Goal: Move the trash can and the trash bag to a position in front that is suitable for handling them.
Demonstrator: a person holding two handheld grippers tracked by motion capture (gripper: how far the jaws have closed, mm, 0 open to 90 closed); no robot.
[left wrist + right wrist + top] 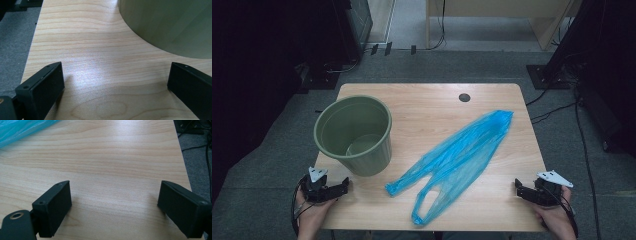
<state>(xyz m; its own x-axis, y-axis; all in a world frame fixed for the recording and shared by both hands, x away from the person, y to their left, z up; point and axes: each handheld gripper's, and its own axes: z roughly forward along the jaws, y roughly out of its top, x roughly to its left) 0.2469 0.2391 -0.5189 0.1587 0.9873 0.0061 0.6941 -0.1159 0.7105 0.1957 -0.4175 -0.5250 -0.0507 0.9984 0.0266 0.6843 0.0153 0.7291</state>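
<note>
Both of my hands sit at the near edge of the wooden table, each holding a two-jaw gripper low over the bare wood. My left gripper has its jaws spread wide with nothing between them; in the left gripper view its black fingers frame plain wood grain, and the curved wall of the green bucket rises just ahead of them, off toward the right finger. From the high view the green bucket stands upright and open-mouthed, near my left gripper and not touching it. My right gripper likewise holds its jaws apart and grips nothing; in the right gripper view its fingers stand either side of clear tabletop. A blue plastic bag lies flat and crumpled between the two grippers, stretched diagonally, its handle loops at the end closer to me. A corner of that blue plastic bag shows well ahead of my right fingers, off to their left, apart from them.
</note>
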